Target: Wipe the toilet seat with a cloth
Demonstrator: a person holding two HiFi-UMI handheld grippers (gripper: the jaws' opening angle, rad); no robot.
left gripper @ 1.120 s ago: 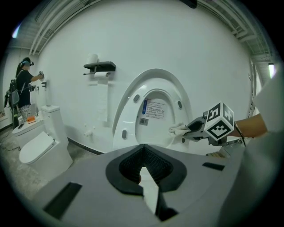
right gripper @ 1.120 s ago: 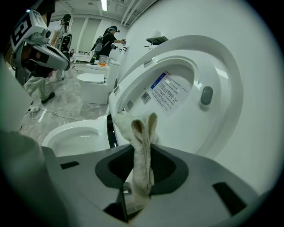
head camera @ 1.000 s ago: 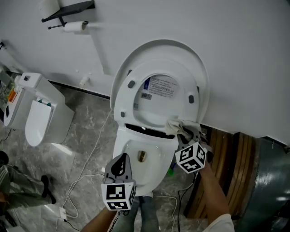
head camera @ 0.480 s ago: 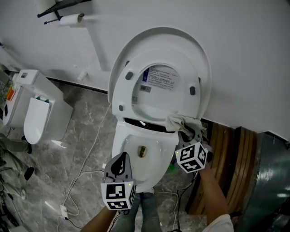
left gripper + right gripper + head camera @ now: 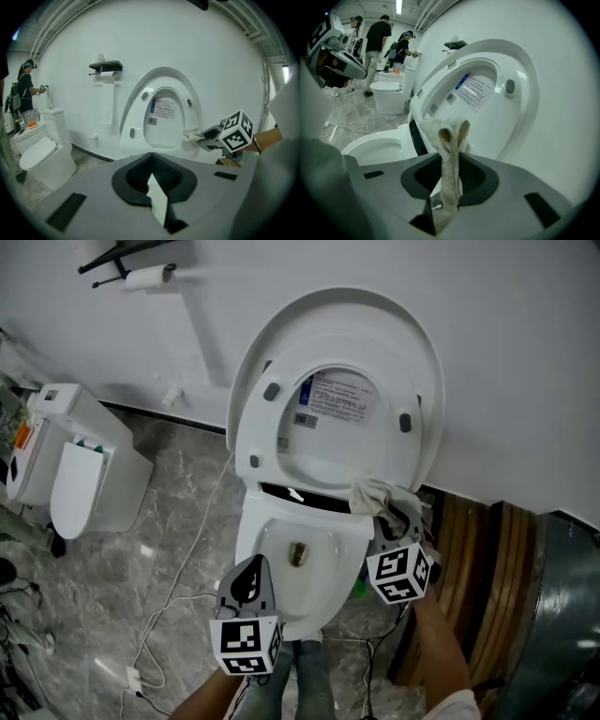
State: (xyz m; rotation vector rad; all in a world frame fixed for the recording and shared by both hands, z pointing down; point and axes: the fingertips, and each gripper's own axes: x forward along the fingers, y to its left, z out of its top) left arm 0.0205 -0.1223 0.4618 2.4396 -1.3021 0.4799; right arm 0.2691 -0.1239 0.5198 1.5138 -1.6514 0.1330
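Note:
The white toilet point(image 5: 300, 559) stands with its seat point(image 5: 328, 460) and lid point(image 5: 427, 362) raised against the wall. My right gripper point(image 5: 386, 512) is shut on a beige cloth point(image 5: 373, 493), which presses on the seat's lower right rim beside the bowl. Seen along the jaws in the right gripper view, the cloth point(image 5: 450, 154) stands folded between them in front of the seat point(image 5: 487, 117). My left gripper point(image 5: 251, 585) hangs shut and empty before the bowl's front edge; in the left gripper view its jaws point(image 5: 151, 176) point at the raised seat point(image 5: 164, 140), and the right gripper point(image 5: 206, 136) shows there with the cloth.
A second toilet point(image 5: 75, 474) stands at the left. A toilet roll point(image 5: 145, 277) hangs on the wall under a black shelf. White cables point(image 5: 178, 587) lie on the marble floor. Wooden slats point(image 5: 478, 587) and a grey bin are at the right. People stand in the background point(image 5: 375, 42).
The cloth and right gripper have shifted slightly down and right along the seat's lower rim. The left gripper has stayed put.

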